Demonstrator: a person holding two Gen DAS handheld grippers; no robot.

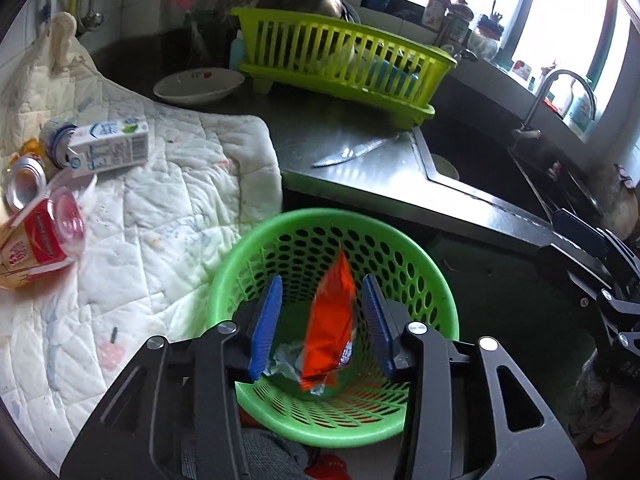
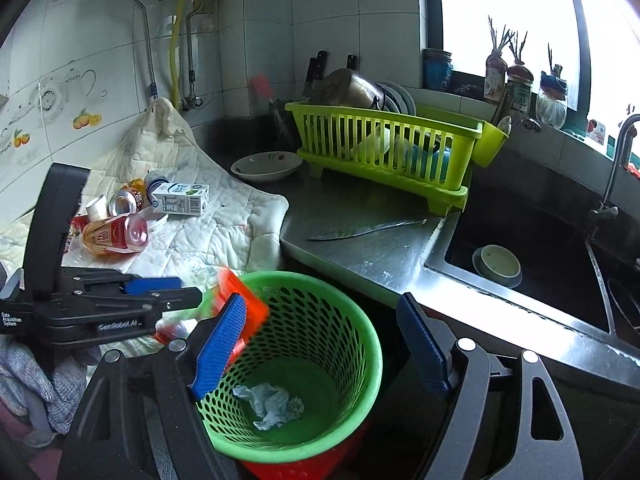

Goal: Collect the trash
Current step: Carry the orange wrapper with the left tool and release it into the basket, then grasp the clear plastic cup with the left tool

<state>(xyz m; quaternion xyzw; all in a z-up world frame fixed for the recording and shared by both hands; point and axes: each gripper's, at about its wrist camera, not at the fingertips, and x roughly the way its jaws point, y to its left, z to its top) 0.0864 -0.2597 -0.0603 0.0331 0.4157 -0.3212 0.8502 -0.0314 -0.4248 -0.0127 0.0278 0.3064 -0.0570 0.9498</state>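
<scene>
Orange wrapper (image 1: 330,320) (motion-blurred) hangs in the mouth of the green perforated basket (image 1: 424,276), between the spread blue pads of the left gripper (image 1: 325,322), which touch it on neither side: released. Crumpled paper (image 2: 272,404) lies on the basket's floor. Right gripper (image 2: 320,354) stands over the basket's rim, jaws wide, empty. Milk carton (image 2: 182,199), a can (image 2: 122,203) and a red-labelled bottle (image 2: 116,235) lie near the quilted cloth's (image 2: 224,236) left edge.
</scene>
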